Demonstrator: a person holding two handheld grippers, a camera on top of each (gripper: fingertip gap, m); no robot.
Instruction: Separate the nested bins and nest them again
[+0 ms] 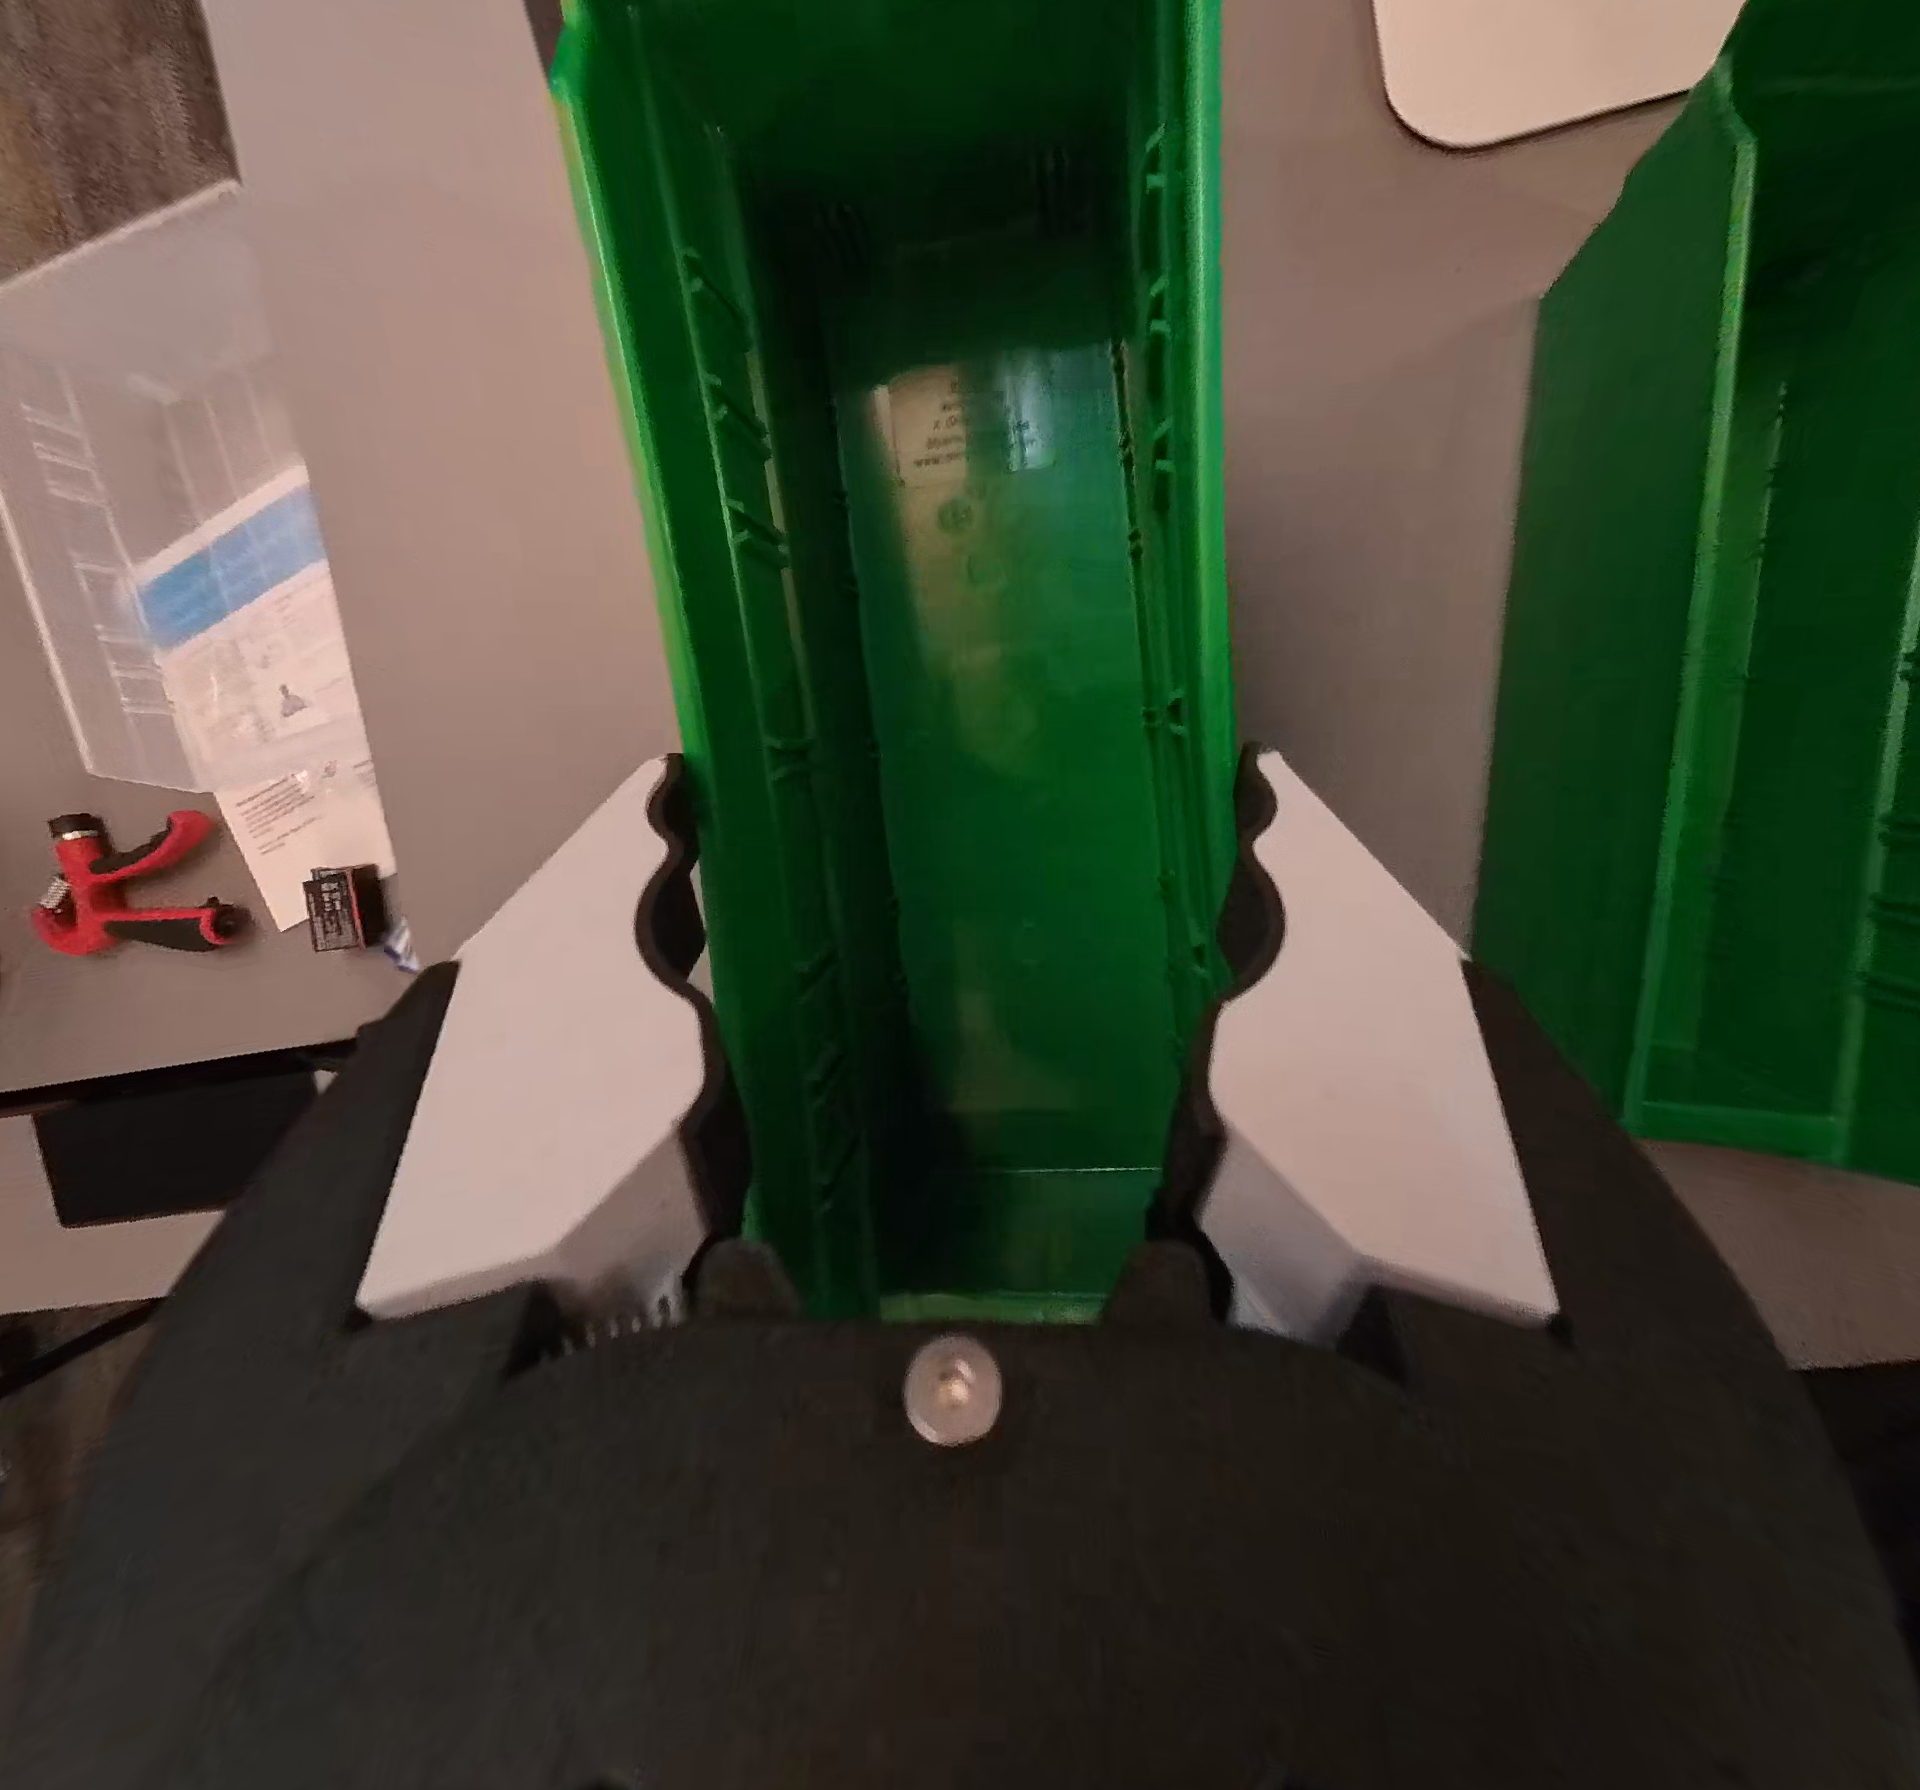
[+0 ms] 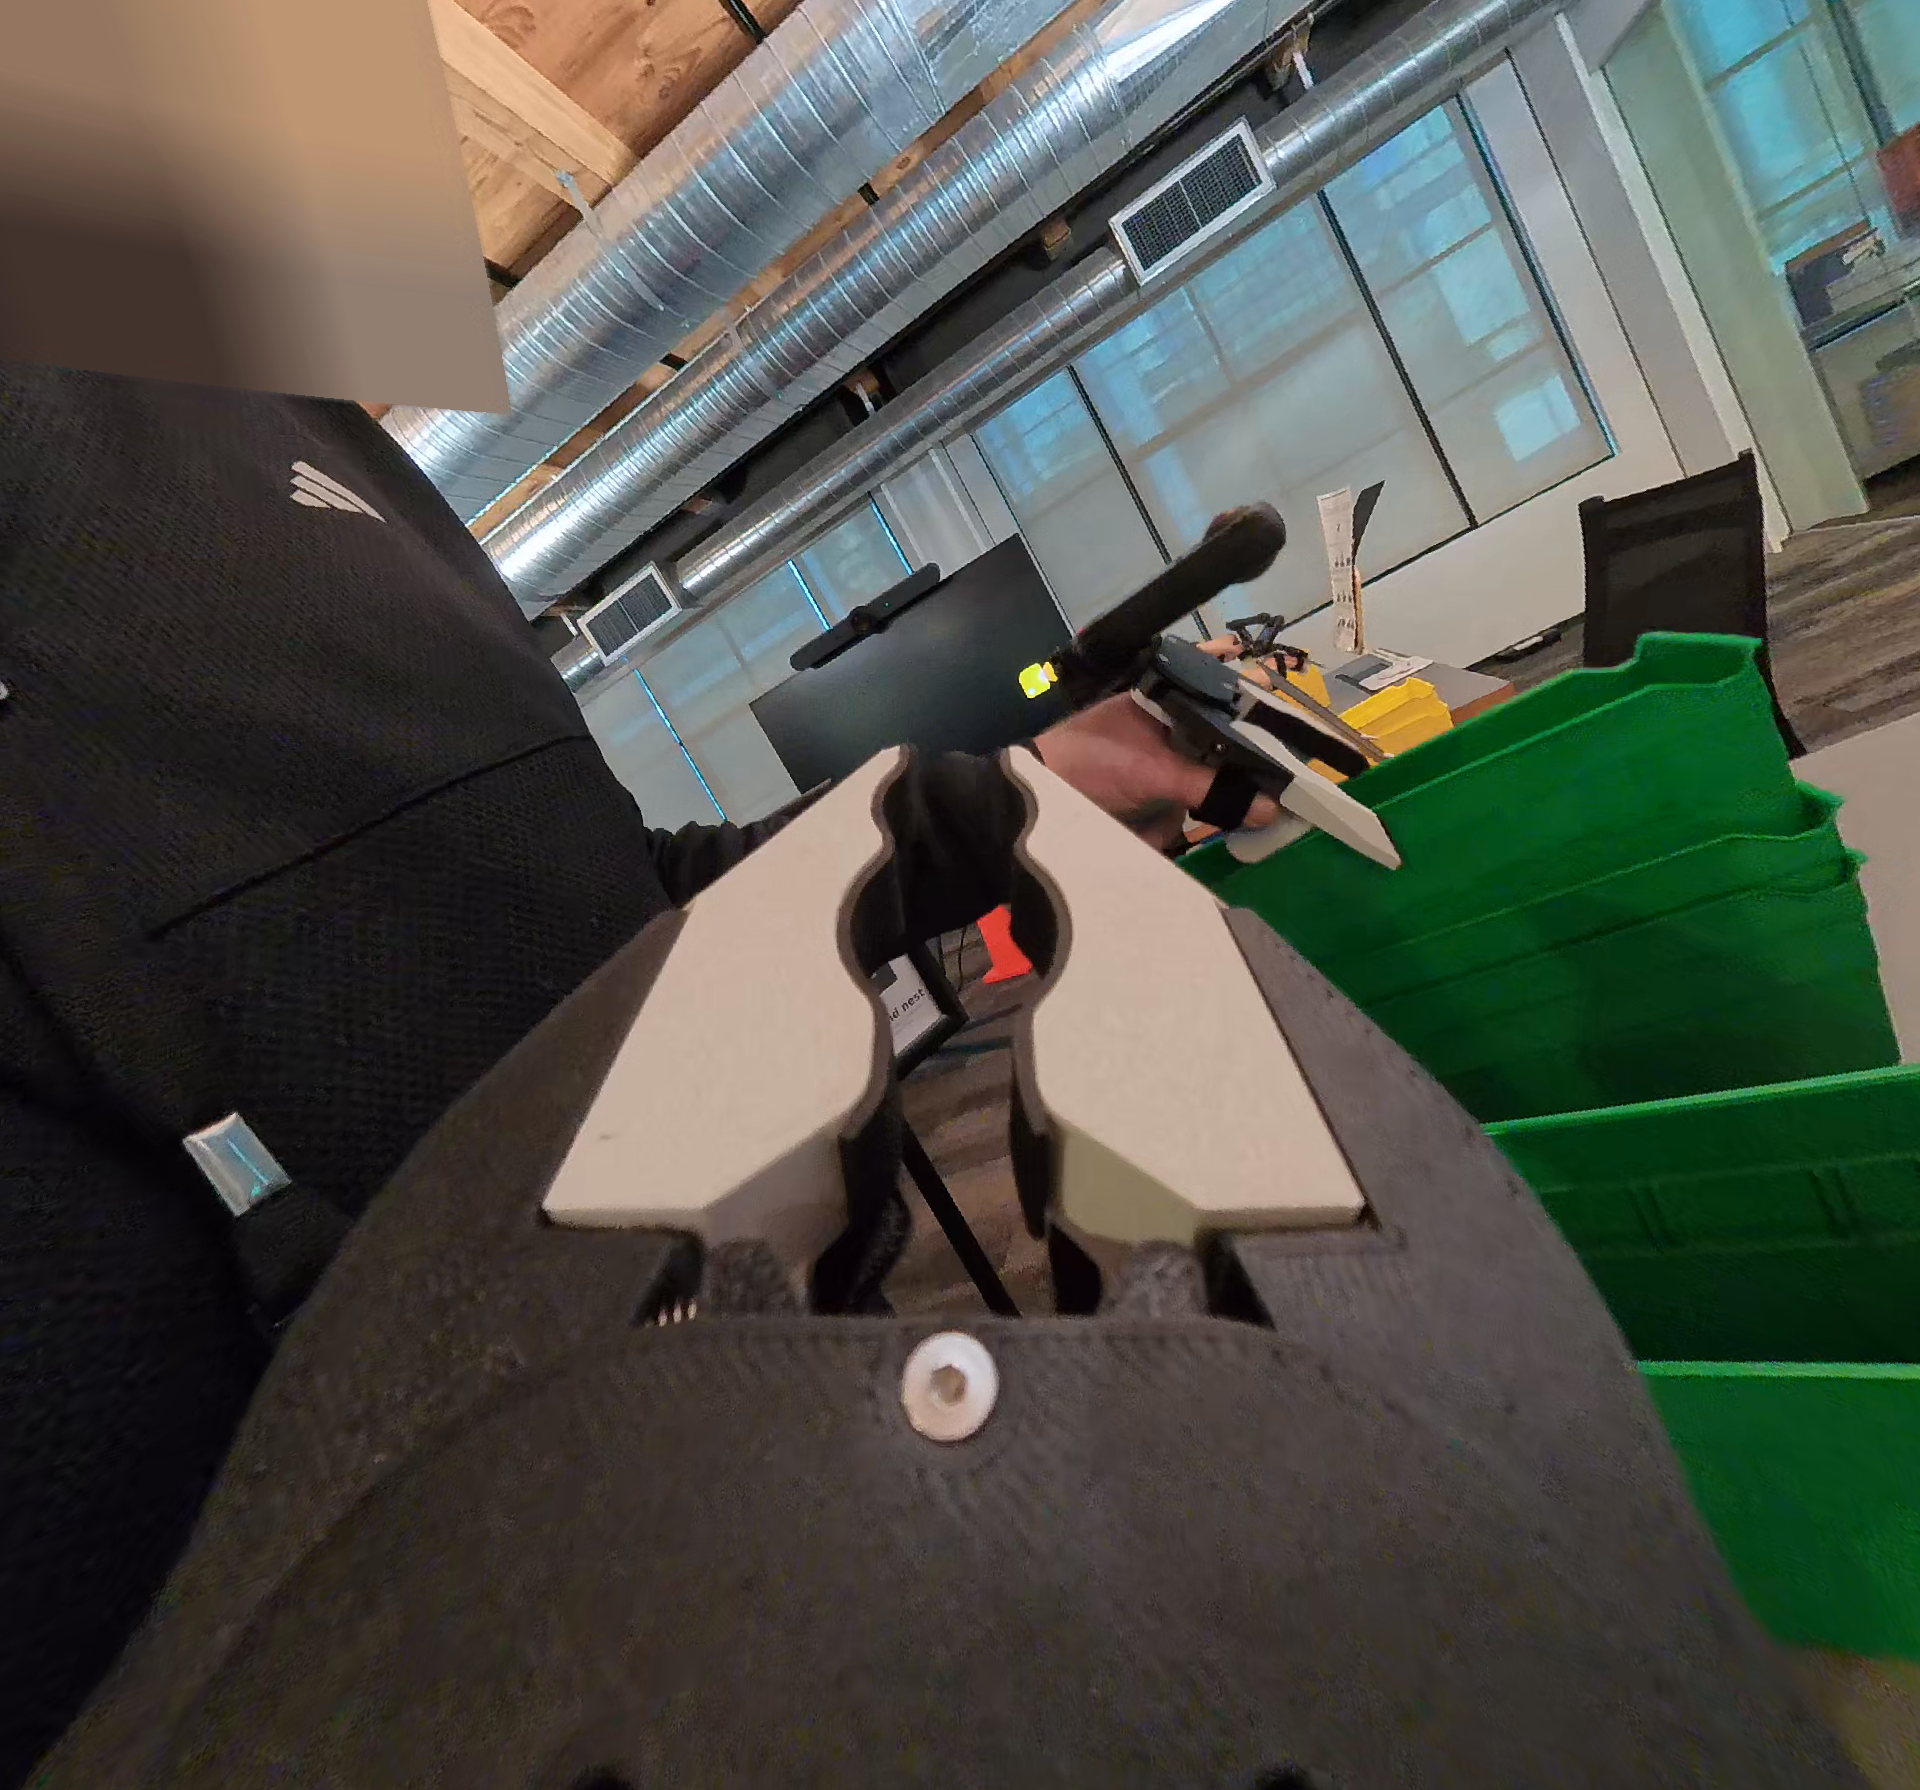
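Between left tool (image 1: 961, 909) fingers, green bin (image 1: 997, 701).

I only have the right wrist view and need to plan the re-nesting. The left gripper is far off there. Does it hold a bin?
Observer: Yes. The left gripper is shut on a green bin, one finger on each outer side wall.
Operator: Anything inside that bin?
Observer: No loose item, only a sticker on its floor.
Operator: Where is the next bin?
Observer: A second bin is to its right, apart from it.
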